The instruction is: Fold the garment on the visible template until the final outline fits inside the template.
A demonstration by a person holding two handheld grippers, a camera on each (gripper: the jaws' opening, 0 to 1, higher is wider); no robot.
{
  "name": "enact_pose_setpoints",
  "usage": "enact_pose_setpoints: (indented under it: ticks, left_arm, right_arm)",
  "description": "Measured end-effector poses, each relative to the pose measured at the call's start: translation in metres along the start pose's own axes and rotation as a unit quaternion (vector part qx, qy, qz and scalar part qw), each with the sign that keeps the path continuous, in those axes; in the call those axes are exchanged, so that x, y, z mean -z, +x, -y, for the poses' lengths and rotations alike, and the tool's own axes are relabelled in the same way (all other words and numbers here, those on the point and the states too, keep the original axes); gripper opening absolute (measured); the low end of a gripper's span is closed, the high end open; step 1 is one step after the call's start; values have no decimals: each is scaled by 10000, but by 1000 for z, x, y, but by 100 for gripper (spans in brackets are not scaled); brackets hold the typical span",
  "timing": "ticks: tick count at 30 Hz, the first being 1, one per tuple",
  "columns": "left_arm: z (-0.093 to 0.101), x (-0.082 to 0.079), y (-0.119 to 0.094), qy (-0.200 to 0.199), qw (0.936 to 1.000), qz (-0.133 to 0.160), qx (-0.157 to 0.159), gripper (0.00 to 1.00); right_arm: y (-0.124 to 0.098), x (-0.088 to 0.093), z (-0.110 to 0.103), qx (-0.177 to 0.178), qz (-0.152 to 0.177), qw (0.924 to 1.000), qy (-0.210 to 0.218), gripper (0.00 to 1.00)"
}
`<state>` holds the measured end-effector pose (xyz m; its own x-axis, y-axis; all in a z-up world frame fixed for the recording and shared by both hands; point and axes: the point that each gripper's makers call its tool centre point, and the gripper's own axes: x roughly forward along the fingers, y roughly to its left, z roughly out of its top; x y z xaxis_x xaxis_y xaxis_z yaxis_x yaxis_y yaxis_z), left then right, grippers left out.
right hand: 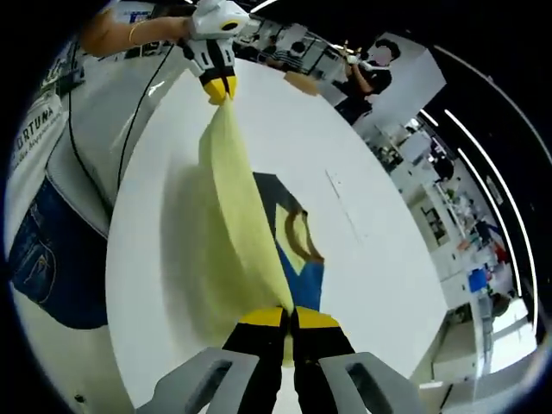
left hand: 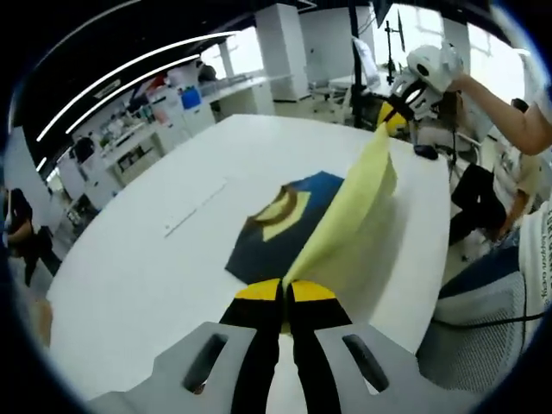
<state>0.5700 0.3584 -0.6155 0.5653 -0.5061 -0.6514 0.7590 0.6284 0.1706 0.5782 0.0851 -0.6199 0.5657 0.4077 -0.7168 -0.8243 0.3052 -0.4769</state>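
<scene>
A pale yellow garment hangs stretched in the air between the two grippers above a white table. My left gripper is shut on one edge of it. The right gripper comes in at the upper right, held by a hand, shut on the far edge. In the right gripper view my right gripper pinches the garment, and the left gripper holds its far end. Beneath lies a dark navy and blue piece with a yellow collar shape, seen again under the cloth.
A thin marked line runs across the table left of the dark piece. A person's blue and white clothing is close to the table edge. Desks, shelves and chairs stand behind, with other people beyond the table.
</scene>
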Motion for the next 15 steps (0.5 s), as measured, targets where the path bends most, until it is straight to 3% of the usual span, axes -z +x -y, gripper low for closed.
enact_pose_setpoints:
  ticks: [4,15]
  left_arm:
    - [-15,-6,6,-153,9996,121,-191,0]
    - [-43,-13,30,-86,9985,131,-527,0]
  right_arm:
    - [8,-1,11,186,-11,9998,-55,0]
    - [33,-4,50,831,7,9965,127,0]
